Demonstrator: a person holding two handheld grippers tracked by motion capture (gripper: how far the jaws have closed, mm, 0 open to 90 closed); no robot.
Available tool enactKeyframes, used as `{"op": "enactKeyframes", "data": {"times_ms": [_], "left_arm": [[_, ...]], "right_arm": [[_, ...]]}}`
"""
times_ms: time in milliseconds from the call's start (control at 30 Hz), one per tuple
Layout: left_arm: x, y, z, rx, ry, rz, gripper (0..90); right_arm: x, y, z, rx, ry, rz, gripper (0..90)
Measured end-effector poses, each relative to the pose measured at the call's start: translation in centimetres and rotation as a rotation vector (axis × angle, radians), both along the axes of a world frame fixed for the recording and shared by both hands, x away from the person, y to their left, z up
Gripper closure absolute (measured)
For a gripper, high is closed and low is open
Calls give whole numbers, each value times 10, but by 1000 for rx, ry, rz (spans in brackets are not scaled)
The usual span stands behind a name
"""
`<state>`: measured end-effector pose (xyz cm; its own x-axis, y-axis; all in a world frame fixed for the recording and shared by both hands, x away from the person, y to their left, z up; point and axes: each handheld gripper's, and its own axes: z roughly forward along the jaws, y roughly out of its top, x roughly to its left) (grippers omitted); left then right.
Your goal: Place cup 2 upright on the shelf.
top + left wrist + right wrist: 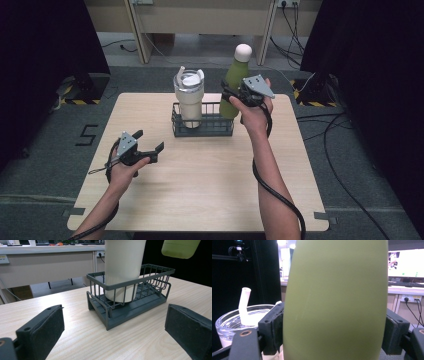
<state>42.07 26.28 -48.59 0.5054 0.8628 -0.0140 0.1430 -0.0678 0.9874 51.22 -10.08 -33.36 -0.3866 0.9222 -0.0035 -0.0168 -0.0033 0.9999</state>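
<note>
The right claw [235,95] was clamped on the tall olive-green metal bottle [234,82], held above the dark wire basket's [202,127] free slot beside the cream tumbler [190,100]; best lowered upright, clearing the rim. The left claw [150,145] waited wide open, empty, over the wooden bench [200,185]

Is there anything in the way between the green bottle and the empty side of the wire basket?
Nothing visible. The right gripper holds the green bottle lifted above the wire basket. The cream tumbler fills the other end, beside that free spot, so the gap looks tight.
</note>
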Motion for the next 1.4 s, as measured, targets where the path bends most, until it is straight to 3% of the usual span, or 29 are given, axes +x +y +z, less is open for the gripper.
{"op": "enactKeyframes", "data": {"times_ms": [867,1400], "left_arm": [[1,0,-1,1,4,0,15],[1,0,-2,-3,8,-1,14]], "right_arm": [[26,14,6,-14,24,-11,223],[38,20,-2,-36,60,-17,222]]}}
